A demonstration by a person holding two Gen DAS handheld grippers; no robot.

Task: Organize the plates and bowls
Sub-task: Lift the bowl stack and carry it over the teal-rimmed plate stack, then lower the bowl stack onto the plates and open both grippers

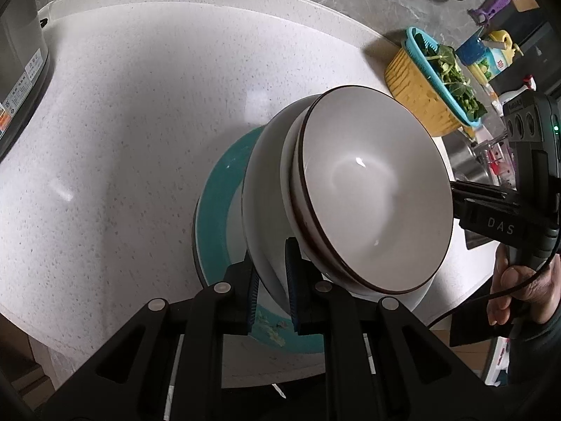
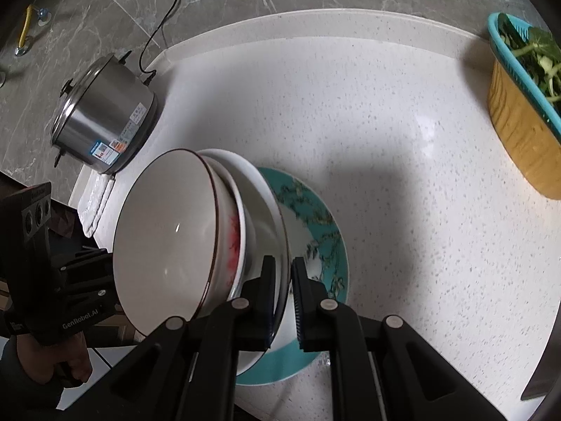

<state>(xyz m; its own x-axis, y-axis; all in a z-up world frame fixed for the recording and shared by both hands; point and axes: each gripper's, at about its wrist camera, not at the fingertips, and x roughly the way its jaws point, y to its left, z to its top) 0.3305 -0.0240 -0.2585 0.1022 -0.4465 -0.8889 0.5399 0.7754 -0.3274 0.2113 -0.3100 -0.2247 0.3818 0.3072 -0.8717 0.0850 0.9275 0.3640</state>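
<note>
A stack of nested bowls sits over a teal patterned plate (image 1: 214, 210) on the white counter. The top bowl (image 1: 378, 189) is white with a dark brown rim; beneath it is a larger white bowl (image 1: 263, 189). My left gripper (image 1: 273, 291) is shut on the rim of the large white bowl at one side. In the right wrist view, my right gripper (image 2: 282, 298) is shut on the same large white bowl's (image 2: 259, 217) rim at the opposite side, beside the top bowl (image 2: 164, 231) and above the teal plate (image 2: 329, 231). A bowl with red markings (image 2: 233, 245) sits between them.
A steel rice cooker (image 2: 105, 119) stands at the back left with a folded cloth (image 2: 94, 200) beside it. A yellow and teal basket of greens (image 2: 522, 112) is at the right; it also shows in the left wrist view (image 1: 431, 84), with bottles (image 1: 491, 56) behind.
</note>
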